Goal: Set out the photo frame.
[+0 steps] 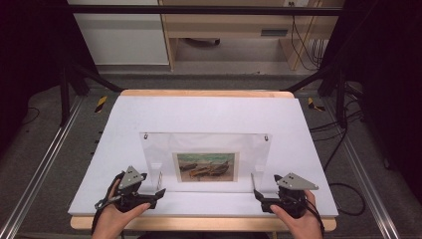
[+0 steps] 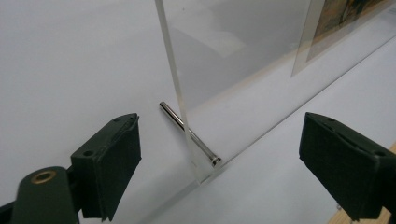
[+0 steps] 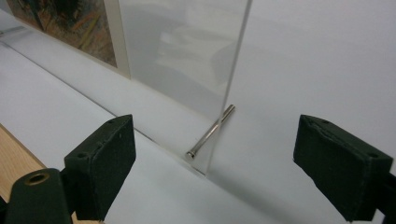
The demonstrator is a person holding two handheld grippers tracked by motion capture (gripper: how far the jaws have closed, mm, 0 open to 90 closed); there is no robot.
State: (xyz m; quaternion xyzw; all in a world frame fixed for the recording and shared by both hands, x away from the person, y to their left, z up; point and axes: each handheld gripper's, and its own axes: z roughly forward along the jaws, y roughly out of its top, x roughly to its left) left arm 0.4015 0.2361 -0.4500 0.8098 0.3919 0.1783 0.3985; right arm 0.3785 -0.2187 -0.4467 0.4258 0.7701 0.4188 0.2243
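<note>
Clear acrylic pic frame (image 1: pixel 205 162) upright, mid-table.

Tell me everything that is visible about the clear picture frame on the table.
The frame is a clear, acrylic-looking panel standing upright on the white table. It holds a small painting of what look like boats, low in the middle. Two small metal fittings sit in its top corners. At each bottom corner a polished metal pin passes through it and rests on the table as a foot. Each hand-held gripper faces one bottom corner with open jaws; neither touches the frame.
</note>
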